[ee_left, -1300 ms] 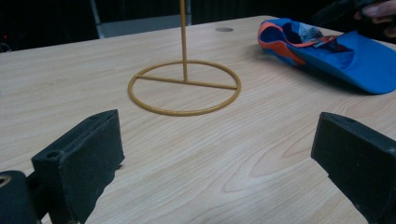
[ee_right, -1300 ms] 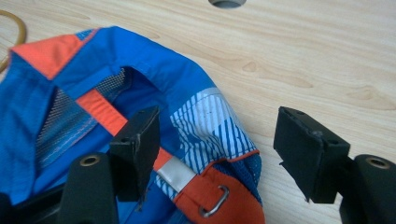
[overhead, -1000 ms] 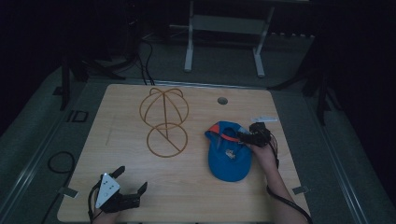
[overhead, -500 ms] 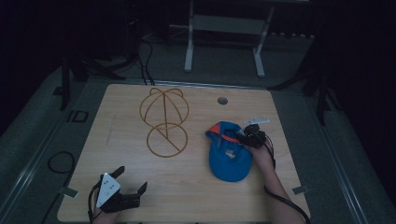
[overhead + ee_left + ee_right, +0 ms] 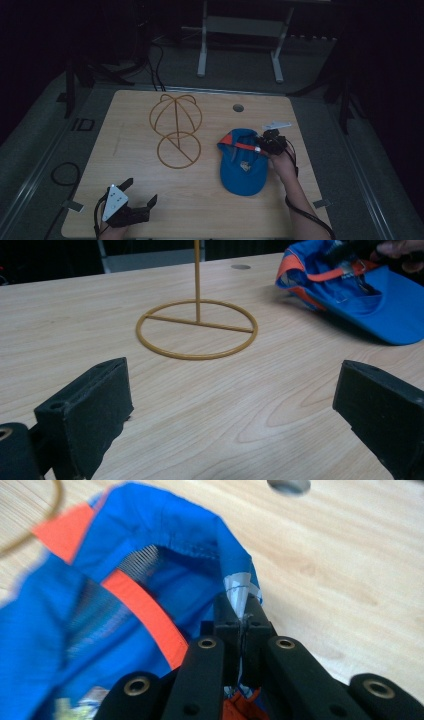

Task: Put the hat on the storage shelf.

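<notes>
Down at the near left corner of the counter (image 5: 210, 210), my left tongs (image 5: 134, 200) hang released, jaws spread wide over bare wood with nothing between them. Right of them, toward the middle, stands one wire hat stand (image 5: 176, 131): a round base ring with a crossbar and an upright post, nothing blocking it. Farther right lies one blue cap (image 5: 242, 172) with orange trim, upside down, brim toward me. My right tongs (image 5: 261, 146) are clenched on the cap's back rim, fabric pinched between the jaws. One small round hole (image 5: 238, 107) sits in the counter beyond.
</notes>
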